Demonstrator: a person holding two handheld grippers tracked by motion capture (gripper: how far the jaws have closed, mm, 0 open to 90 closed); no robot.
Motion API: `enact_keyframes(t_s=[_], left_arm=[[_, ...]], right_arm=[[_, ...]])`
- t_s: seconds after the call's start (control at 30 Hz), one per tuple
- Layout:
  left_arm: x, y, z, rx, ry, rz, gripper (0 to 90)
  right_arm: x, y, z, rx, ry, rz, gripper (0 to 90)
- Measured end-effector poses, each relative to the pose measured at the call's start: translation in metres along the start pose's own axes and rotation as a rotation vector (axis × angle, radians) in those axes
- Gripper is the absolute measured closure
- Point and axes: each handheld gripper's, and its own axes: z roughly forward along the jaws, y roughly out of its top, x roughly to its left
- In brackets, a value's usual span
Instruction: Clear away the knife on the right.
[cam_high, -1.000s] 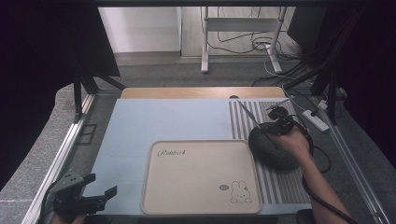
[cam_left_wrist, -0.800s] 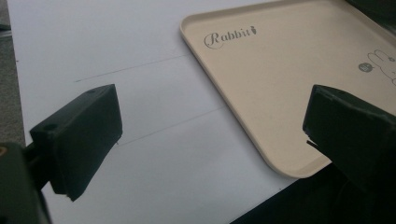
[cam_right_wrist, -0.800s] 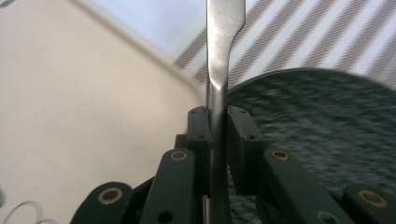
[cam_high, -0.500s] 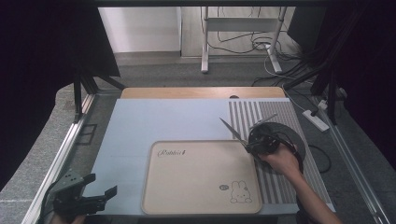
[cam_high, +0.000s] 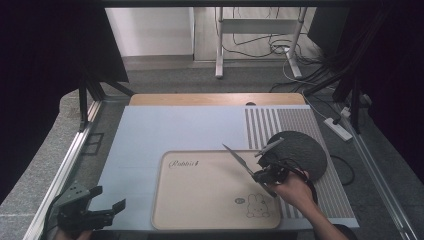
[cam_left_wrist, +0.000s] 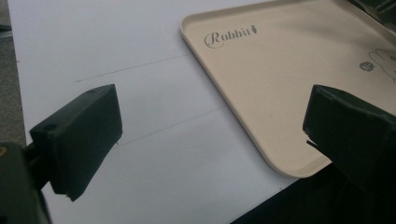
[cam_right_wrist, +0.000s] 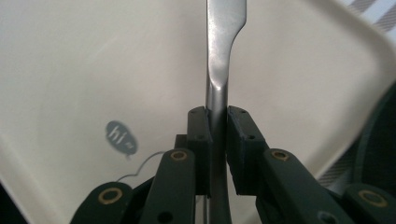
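A beige tray (cam_high: 200, 190) printed with "Rabbit" and a rabbit drawing lies on the pale blue mat. My right gripper (cam_high: 261, 175) hovers over the tray's right part, shut on a silver table knife (cam_high: 239, 159) whose tip points up and to the left. In the right gripper view the pads (cam_right_wrist: 198, 126) clamp the knife (cam_right_wrist: 219, 56) at its narrow neck above the tray (cam_right_wrist: 93, 70). My left gripper (cam_high: 107, 207) rests at the table's near left corner, open and holding nothing. In its own view the left gripper (cam_left_wrist: 210, 135) faces the tray's corner (cam_left_wrist: 280, 70).
A dark round plate (cam_high: 302, 152) lies on the striped part of the mat, right of the tray. A wooden strip (cam_high: 215, 99) runs along the table's far edge. Cables and a power strip (cam_high: 339, 129) lie on the floor beyond the right side.
My right gripper has moved left from above the dark plate to over the tray, carrying the knife. The left gripper has stayed put.
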Motion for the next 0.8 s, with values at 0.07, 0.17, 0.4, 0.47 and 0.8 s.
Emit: enact_keyframes(t_s=[0.07,0.17,0.4,0.47,0.8], left_arm=[[0.0,0.0,0.0,0.0,0.0,0.001,4.6],[0.0,0.0,0.0,0.0,0.001,0.002,4.6],[-0.001,0.0,0.0,0.002,0.002,0.006,4.7],[0.0,0.0,0.001,0.005,0.004,0.004,4.6],[0.0,0.0,0.001,0.009,0.007,0.006,4.7]], right_arm=[[0.007,-0.003,0.004,0.023,0.003,-0.001,80.2],[0.015,-0.006,0.013,0.069,0.0,-0.007,80.1],[0.025,-0.011,0.029,0.156,-0.007,-0.039,79.1],[0.022,-0.007,0.022,0.108,0.029,-0.045,73.3],[0.046,0.031,0.038,0.052,0.117,-0.271,89.8]])
